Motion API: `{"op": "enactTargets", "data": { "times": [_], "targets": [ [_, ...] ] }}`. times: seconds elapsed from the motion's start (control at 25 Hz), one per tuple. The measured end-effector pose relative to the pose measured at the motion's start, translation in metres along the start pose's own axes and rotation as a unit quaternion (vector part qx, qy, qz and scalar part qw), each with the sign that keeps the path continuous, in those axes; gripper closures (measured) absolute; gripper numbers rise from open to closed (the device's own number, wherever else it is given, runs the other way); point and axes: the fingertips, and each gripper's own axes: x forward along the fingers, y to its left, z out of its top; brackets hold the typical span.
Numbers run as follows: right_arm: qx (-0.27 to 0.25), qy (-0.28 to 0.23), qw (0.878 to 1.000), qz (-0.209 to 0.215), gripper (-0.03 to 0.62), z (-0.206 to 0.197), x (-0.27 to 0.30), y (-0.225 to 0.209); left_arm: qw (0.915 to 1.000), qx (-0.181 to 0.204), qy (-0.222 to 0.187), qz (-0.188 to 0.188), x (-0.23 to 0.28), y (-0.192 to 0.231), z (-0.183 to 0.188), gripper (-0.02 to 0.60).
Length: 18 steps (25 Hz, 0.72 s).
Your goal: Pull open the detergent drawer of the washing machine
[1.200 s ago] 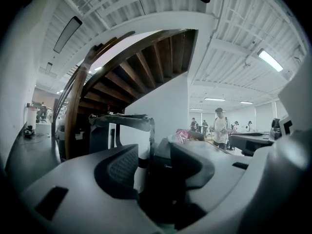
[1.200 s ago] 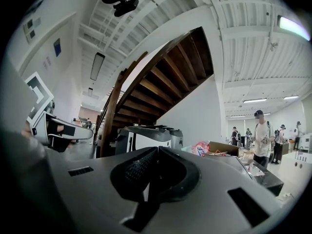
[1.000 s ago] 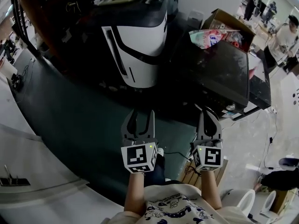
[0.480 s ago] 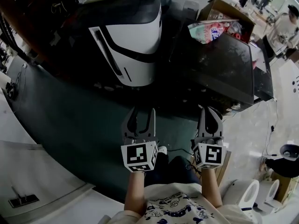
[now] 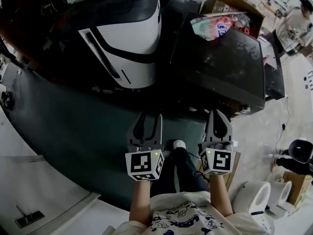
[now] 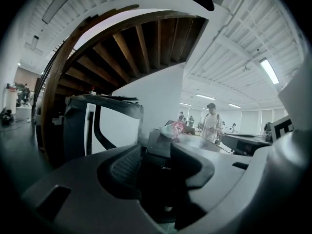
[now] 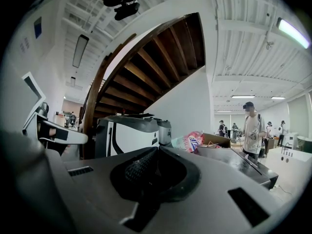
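The dark washing machine (image 5: 220, 67) stands ahead and to the right in the head view. Its detergent drawer cannot be made out. My left gripper (image 5: 149, 116) hangs in the air short of the machine, jaws open with nothing between them. In the left gripper view the machine's dark front (image 6: 163, 167) shows through the gap of the left gripper (image 6: 156, 152). My right gripper (image 5: 217, 112) is held beside it, just before the machine's near edge, fingertips together and empty. In the right gripper view the right gripper (image 7: 159, 149) is shut, with the machine's top (image 7: 234, 160) to its right.
A white-and-black appliance (image 5: 127, 43) stands left of the washing machine. A cardboard box with a colourful bag (image 5: 222, 13) sits behind it. A person (image 5: 296, 26) stands at the far right. White tubs (image 5: 254, 207) are at the lower right. A dark mat (image 5: 73, 126) covers the floor.
Both grippers have come forward and lower toward the machines, which now look larger and nearer. The person's shoe has come into view between the grippers. Neither gripper's jaws have changed.
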Motion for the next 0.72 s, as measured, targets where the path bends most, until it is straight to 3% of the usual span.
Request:
{"op": "enactTargets", "data": {
  "times": [0.72],
  "targets": [
    [0.015,0.055,0.998,0.017,0.583,-0.072,0.084,-0.044,0.9971,-0.055,0.045,-0.027,0.11,-0.015,-0.056,0.38]
  ]
}}
